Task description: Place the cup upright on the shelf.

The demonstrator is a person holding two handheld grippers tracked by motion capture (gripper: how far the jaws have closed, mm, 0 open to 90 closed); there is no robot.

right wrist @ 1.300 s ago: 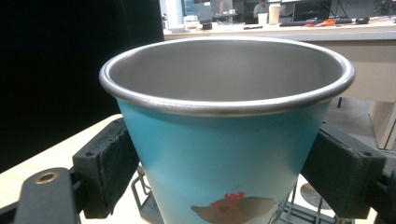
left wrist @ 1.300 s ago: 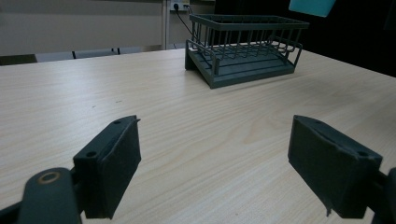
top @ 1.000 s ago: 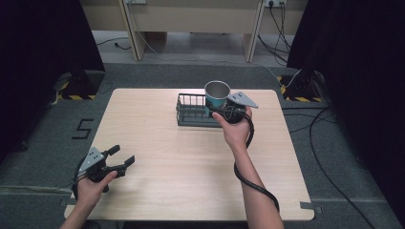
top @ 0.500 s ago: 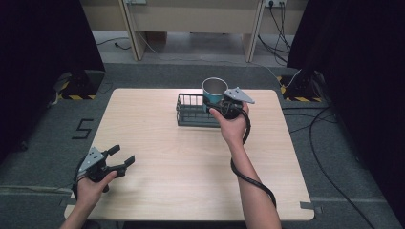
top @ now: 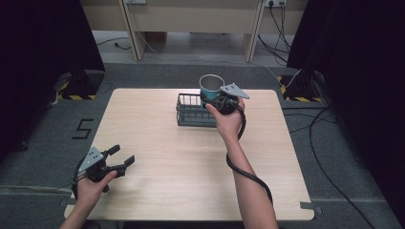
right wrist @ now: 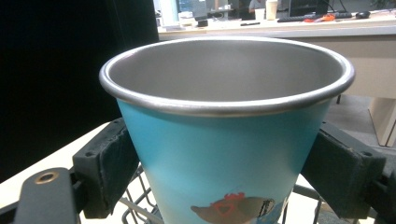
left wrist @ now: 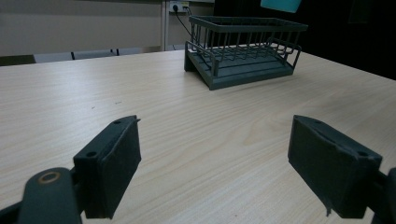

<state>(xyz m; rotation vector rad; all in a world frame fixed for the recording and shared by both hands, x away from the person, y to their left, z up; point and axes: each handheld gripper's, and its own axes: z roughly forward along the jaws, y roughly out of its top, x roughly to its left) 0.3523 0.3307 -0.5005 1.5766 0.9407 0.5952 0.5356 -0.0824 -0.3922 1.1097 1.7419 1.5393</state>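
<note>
A teal metal cup [top: 210, 88] [right wrist: 219, 140] with a steel rim and a cartoon print is held upright above the right end of a dark wire rack [top: 193, 110] [left wrist: 243, 44]. My right gripper [top: 216, 101] [right wrist: 224, 177] is shut on the cup, one pad on each side of its wall. The rack stands at the back middle of the wooden table [top: 157, 157]. My left gripper [top: 120, 156] [left wrist: 215, 172] rests open near the table's front left corner, with nothing between its jaws, which point toward the rack.
The rack's wires [right wrist: 140, 205] show just under the cup in the right gripper view. A black cable [top: 248, 171] trails from the right gripper along the forearm. Desks [top: 191, 19] and floor cables [top: 325, 138] lie beyond the table.
The right gripper has lifted the cup slightly higher and a little left over the rack. The left gripper has stayed put.
</note>
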